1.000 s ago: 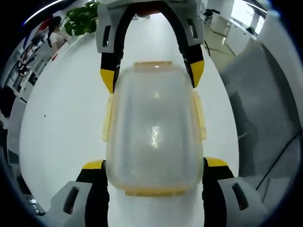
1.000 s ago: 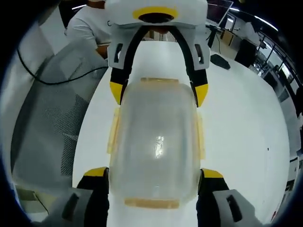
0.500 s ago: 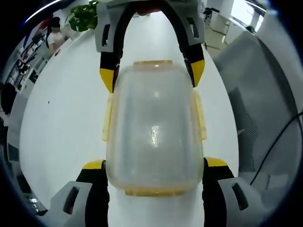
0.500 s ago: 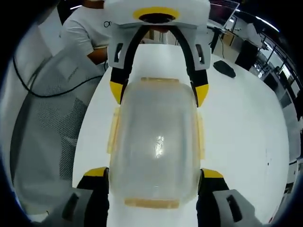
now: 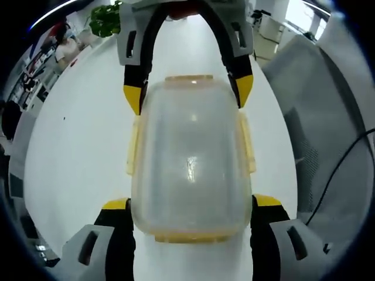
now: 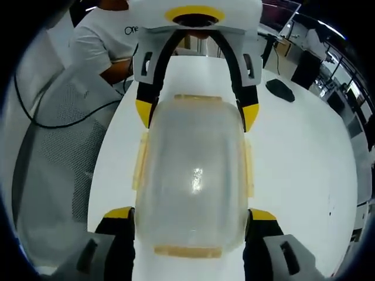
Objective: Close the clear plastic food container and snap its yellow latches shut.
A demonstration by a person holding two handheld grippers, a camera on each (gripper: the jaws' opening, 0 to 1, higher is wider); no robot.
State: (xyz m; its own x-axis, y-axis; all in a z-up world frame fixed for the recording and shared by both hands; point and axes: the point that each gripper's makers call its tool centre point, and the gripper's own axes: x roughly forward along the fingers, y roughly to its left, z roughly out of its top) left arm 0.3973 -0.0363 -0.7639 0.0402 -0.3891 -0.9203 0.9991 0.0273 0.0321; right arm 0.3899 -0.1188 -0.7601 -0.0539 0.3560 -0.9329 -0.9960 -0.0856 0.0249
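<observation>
An open-plan office. In the left gripper view a long white counter (image 5: 76, 146) runs toward a potted plant (image 5: 105, 20) at 11 o'clock. A grey mesh office chair (image 6: 53, 152) stands at 9 o'clock in the right gripper view, with desks and monitors (image 6: 278, 14) at 1 o'clock.

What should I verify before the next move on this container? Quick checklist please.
1. Lid seated on clear container: ok, it covers the body.
2. Side yellow latches snapped down: cannot tell.
3. Left gripper straddling one end, fingers beside the walls: ok.
4. Right gripper straddling the opposite end: ok.
5. Fingers actually pressing the container: cannot tell.
6. Container over the white table: ok.
</observation>
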